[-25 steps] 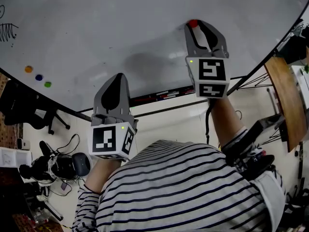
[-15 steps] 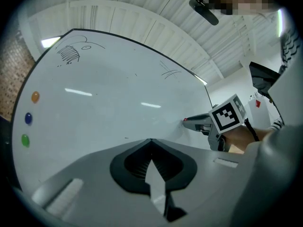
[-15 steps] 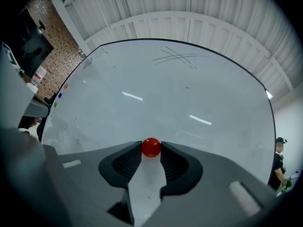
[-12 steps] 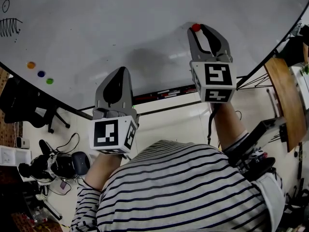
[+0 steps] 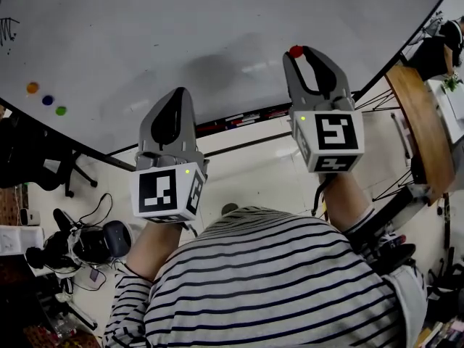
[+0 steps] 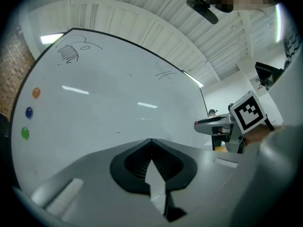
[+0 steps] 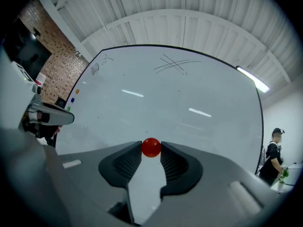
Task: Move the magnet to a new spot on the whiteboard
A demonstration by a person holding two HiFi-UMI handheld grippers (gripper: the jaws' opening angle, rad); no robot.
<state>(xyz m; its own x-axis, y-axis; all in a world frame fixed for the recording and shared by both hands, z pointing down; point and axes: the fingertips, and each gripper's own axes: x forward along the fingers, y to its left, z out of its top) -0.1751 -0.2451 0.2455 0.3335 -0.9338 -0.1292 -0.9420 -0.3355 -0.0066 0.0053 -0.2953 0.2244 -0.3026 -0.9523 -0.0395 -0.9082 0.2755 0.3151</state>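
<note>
Red magnet (image 5: pixel 296 51) shows at one o'clock in the head view, at the tips of the right gripper (image 5: pixel 301 52), near the whiteboard (image 5: pixel 181 35). In the left gripper view, the left gripper (image 6: pixel 151 143) has its fingers together and holds nothing. In the right gripper view, the fingers pinch the round magnet by their tips only. It could squirt out, or snap onto the board early.

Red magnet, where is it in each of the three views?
Head view: red magnet upper right of centre, at the right tool's tip.
Left gripper view: too small to tell; right tool shows mid right.
Right gripper view: dead centre, pinched between the jaws.
Shared landmark: blue magnet on whiteboard's left edge.
</note>
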